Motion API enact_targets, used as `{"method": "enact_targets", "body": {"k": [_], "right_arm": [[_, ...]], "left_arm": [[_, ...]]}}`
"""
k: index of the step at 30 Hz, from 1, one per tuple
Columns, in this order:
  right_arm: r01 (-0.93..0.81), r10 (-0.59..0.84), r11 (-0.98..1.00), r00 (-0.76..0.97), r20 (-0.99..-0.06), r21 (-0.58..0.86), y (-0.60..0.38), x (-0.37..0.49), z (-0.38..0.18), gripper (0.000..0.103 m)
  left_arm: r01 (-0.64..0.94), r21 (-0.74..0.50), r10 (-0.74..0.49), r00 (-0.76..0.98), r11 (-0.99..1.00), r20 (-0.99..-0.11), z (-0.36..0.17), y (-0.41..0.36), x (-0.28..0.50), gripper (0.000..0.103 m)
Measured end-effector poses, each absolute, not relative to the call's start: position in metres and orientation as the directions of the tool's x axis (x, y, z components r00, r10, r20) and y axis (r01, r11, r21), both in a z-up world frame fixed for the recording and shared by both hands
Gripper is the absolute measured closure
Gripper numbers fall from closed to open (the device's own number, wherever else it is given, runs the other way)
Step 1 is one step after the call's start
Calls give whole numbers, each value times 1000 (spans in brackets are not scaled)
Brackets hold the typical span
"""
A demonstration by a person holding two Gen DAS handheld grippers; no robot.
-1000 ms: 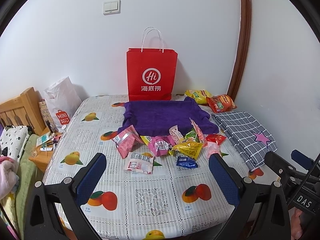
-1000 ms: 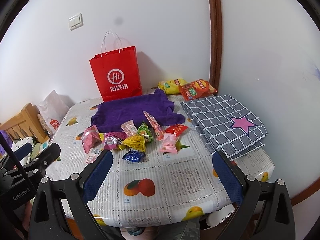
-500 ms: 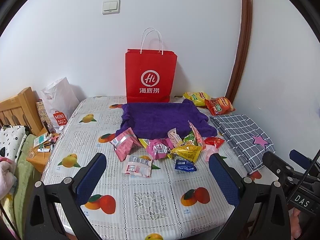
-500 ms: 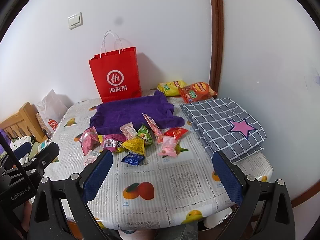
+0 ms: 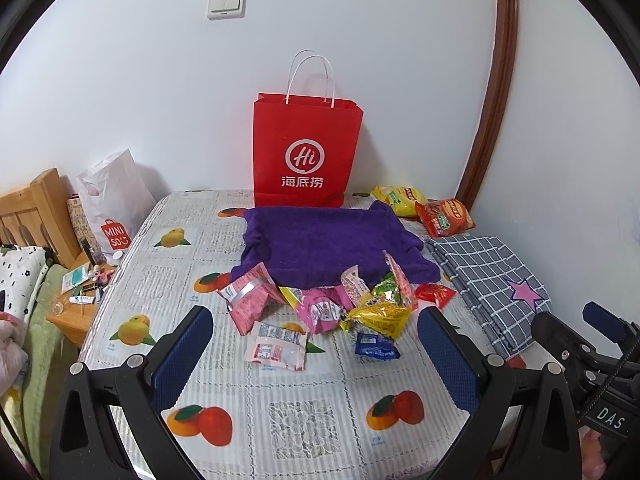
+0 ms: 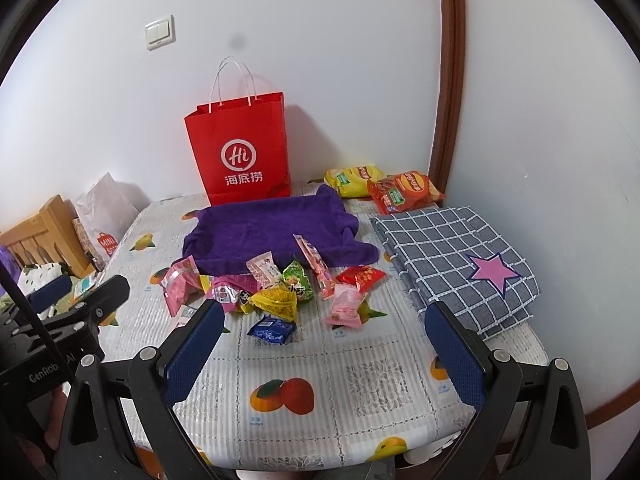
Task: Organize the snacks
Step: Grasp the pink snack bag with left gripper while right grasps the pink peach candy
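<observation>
A pile of small snack packets [image 5: 340, 304] lies mid-table at the front edge of a purple towel [image 5: 328, 240]; it also shows in the right wrist view [image 6: 280, 284]. A white-pink packet [image 5: 276, 346] and a blue packet [image 5: 376, 346] lie nearest. Two chip bags [image 5: 424, 210] sit at the back right. A red paper bag [image 5: 306, 156] stands against the wall. My left gripper [image 5: 316, 344] is open and empty, above the table's front. My right gripper [image 6: 324, 340] is open and empty, likewise held back from the pile.
A folded grey checked cloth with a pink star [image 6: 456, 256] lies on the right of the table [image 5: 240, 400]. A white shopping bag [image 5: 112, 204] and a wooden nightstand with clutter [image 5: 80, 292] stand at the left. White walls close the back and right.
Both grippers have drifted slightly; the left view has shifted a little toward the pile. Nothing on the table has moved.
</observation>
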State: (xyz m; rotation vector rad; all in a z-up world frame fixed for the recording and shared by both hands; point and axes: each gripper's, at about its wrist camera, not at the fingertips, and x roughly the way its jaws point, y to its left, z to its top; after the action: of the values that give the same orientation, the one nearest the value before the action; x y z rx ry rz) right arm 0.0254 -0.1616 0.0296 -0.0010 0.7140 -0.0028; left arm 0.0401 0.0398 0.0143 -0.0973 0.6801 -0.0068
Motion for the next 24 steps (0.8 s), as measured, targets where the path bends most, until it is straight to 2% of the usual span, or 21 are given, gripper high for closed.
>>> {"method": "enact_targets", "body": {"k": [11, 16, 24], "right_arm": [[-48, -9, 997, 722, -692, -63, -154, 66, -19, 3], [9, -18, 1000, 683, -730, -16, -175, 95, -59, 8], [74, 13, 994, 613, -790, 74, -209, 138, -116, 16]], "left_arm": [[-69, -91, -12, 731, 993, -682, -15, 69, 82, 0], [-108, -93, 7, 687, 990, -727, -45, 85, 103, 5], [-188, -111, 26, 603, 976, -797, -91, 111, 129, 5]]}}
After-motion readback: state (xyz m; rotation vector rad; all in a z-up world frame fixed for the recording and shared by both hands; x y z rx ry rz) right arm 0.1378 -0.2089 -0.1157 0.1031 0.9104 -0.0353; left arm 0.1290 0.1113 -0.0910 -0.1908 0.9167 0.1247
